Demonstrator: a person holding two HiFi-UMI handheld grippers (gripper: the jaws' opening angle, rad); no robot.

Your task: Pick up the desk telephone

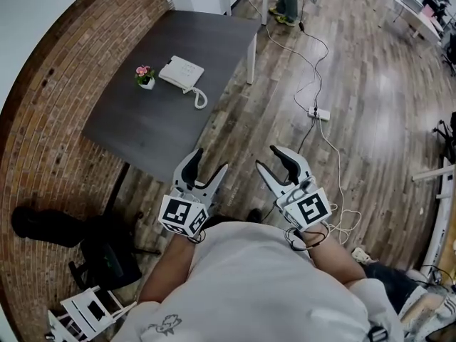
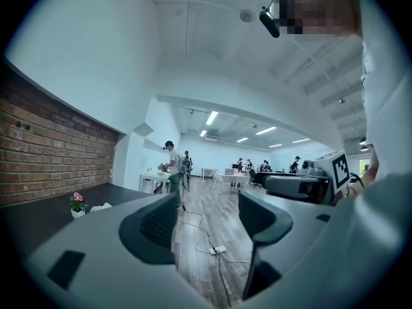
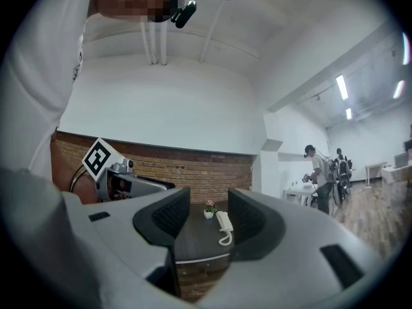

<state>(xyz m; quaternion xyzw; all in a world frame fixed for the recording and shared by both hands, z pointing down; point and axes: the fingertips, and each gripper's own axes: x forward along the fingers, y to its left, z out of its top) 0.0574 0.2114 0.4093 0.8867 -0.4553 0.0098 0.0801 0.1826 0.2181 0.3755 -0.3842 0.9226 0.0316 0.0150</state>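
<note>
Dark table (image 1: pixel 142 130) upper left bears the desk telephone (image 1: pixel 181 73); lower centre, left gripper (image 1: pixel 211 160) and right gripper (image 1: pixel 267 157) point level, jaws apart, empty.

Desk telephone (image 2: pixel 100 206): your left gripper view gives only a white sliver; the left gripper (image 2: pixel 206 214) hides the rest. Keys (image 1: pixel 182 70): too small to tell in your head view. Person (image 1: pixel 287 2), head view top edge: legs and shoes only, cut off above. White frame (image 1: pixel 87 311), your lower left: cut off by the edge.
</note>
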